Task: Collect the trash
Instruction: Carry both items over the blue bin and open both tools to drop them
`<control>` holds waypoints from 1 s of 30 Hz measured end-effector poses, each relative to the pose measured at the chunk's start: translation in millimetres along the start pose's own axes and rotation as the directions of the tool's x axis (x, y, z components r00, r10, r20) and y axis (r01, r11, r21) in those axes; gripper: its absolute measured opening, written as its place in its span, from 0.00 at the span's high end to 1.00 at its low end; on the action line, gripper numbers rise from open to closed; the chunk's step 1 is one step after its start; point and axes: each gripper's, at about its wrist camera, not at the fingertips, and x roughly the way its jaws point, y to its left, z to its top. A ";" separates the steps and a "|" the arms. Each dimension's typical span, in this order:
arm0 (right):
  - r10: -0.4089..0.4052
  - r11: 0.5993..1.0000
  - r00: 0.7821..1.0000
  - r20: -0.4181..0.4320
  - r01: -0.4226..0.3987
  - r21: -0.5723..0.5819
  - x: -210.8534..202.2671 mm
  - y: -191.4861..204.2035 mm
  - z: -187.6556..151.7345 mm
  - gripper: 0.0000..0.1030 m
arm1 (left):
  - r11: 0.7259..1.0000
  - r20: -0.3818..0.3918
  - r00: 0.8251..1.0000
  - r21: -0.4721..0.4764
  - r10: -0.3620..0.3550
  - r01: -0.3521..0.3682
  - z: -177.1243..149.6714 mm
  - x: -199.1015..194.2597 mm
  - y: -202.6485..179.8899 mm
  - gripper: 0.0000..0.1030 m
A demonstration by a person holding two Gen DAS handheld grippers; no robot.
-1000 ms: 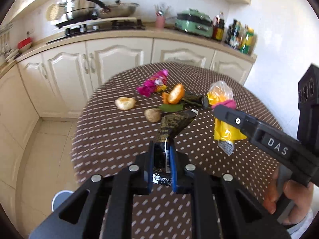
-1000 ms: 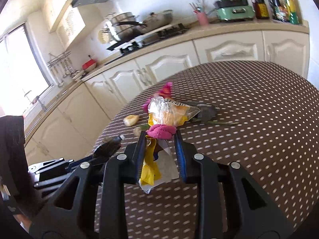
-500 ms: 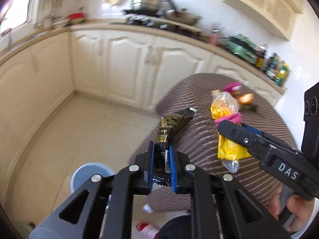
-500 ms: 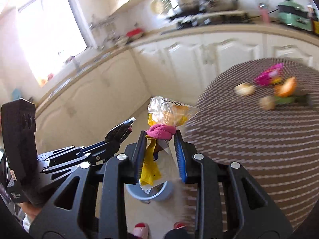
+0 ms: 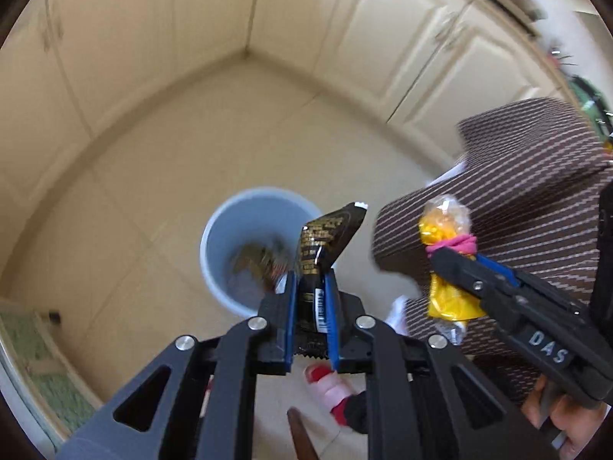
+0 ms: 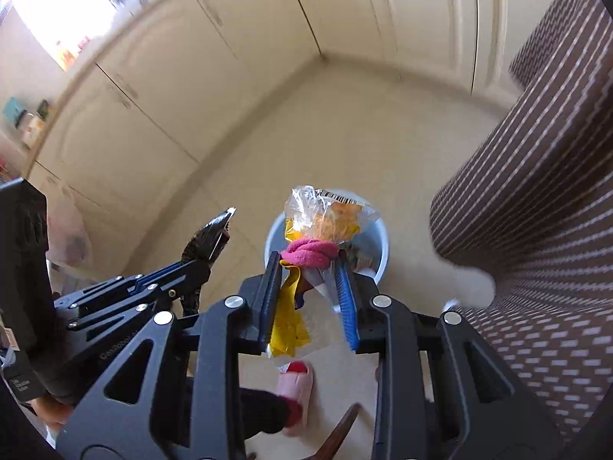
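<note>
My left gripper (image 5: 311, 280) is shut on a black and gold snack wrapper (image 5: 325, 237) and holds it above the right rim of a light blue trash bin (image 5: 230, 230) on the floor. The bin holds some trash. My right gripper (image 6: 308, 268) is shut on a yellow and clear plastic bag (image 6: 325, 218) tied with a pink band (image 6: 310, 253), held over the same bin (image 6: 377, 241). The bag also shows in the left wrist view (image 5: 448, 264), and the left gripper with its wrapper (image 6: 208, 241) shows in the right wrist view.
The round table with its brown dotted cloth (image 5: 528, 191) hangs at the right, also in the right wrist view (image 6: 536, 230). Cream cabinets (image 5: 153, 38) line the floor corner. A pink slipper (image 6: 295, 383) stands below the grippers. A green mat (image 5: 42, 360) lies at left.
Both grippers have swung left off the table and tipped down toward the floor. The trash bin now lies right under the wrapper and the bag. Both grips are unchanged.
</note>
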 end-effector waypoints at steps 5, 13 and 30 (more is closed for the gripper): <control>-0.017 1.000 0.997 -0.072 0.019 0.021 47.5 -6.5 -2.9 0.73 | 0.999 -0.074 0.997 -0.054 -0.002 -0.002 4.5 46.4 21.5 0.87; -0.046 0.998 0.993 -0.111 0.050 0.032 86.2 -14.0 0.6 0.73 | 0.986 -0.030 0.995 -0.136 -0.100 0.095 16.7 73.0 45.9 0.60; -0.047 0.997 0.986 -0.163 0.055 0.048 134.8 -5.3 0.4 0.72 | 0.976 -0.081 0.996 -0.210 0.038 -0.054 9.5 92.1 78.0 0.46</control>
